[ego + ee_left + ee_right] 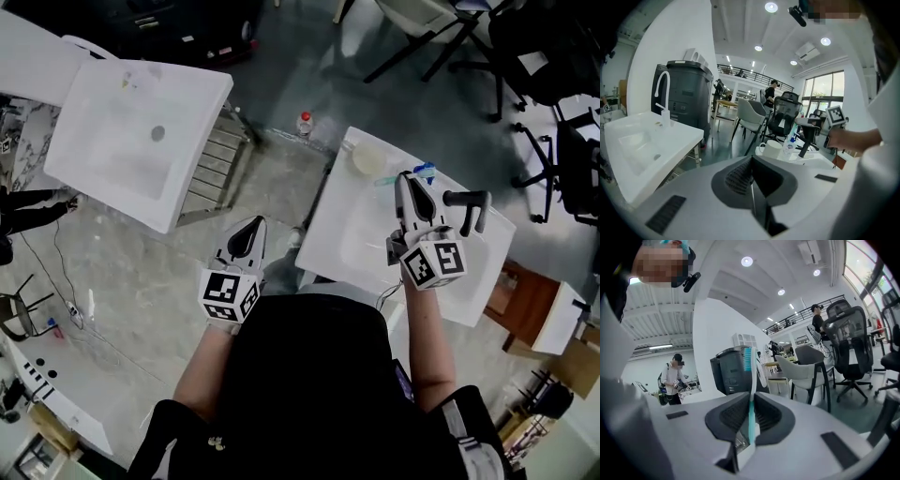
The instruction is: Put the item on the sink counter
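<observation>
My right gripper (410, 178) is shut on a teal and white toothbrush (750, 380), which stands upright between the jaws with its bristle head (746, 359) above them. In the head view the toothbrush (425, 170) sticks out sideways over the white sink counter (487, 272) on the right. A white cup (368, 159) and a black faucet (466, 201) sit on that counter. My left gripper (251, 226) hangs over the floor to the left of the counter. Its jaws (751, 161) are shut with nothing between them.
A second white sink (131, 141) with a white faucet (663, 93) stands to the left. A small bottle (305, 122) is at the counter's far corner. Office chairs (450, 37) and a wooden cabinet (525, 305) stand around the counter. Other people are in the background.
</observation>
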The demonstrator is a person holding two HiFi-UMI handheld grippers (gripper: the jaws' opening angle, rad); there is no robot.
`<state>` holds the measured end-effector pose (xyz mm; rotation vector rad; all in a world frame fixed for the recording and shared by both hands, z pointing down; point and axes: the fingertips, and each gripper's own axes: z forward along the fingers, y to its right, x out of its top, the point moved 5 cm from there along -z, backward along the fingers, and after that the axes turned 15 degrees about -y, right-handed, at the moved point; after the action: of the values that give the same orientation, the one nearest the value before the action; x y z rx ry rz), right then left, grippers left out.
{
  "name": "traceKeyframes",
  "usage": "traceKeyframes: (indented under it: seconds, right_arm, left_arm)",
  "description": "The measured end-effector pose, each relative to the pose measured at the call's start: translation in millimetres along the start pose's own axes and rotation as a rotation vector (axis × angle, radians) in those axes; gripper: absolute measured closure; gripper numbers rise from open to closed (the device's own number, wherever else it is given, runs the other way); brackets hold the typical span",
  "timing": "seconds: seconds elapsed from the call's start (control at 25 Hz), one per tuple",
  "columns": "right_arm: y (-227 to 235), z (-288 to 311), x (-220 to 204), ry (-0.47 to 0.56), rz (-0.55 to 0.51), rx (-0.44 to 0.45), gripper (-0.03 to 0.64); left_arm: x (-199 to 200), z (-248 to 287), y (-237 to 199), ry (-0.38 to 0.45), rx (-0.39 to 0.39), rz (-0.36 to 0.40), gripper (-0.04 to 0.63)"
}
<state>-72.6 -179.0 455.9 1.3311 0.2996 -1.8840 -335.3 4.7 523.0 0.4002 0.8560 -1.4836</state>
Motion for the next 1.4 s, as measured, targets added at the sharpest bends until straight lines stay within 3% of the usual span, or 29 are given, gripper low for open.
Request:
traceKeyframes:
  seconds: [0.6, 0.96, 1.24, 1.4]
  right_arm:
    - [18, 74, -31, -0.126, -0.028, 0.031, 0.568]
    - [14, 96, -59, -0.231, -0.036, 0.059, 0.566]
    - [18, 108, -75, -0.331, -0.020, 0.031, 0.566]
    - [16, 112, -75, -0.341, -0.036, 0.032, 0.566]
  left_arm:
    - [-38, -12, -11, -0.069, 0.098, -0.105, 0.572]
    - [-53, -9, -9, -0.084, 0.103, -0.139, 0.572]
    - [-57, -8, -8, -0.093, 0.102, -0.149, 0.572]
    - [-59, -6, -8, -0.099, 0.098, -0.153, 0.572]
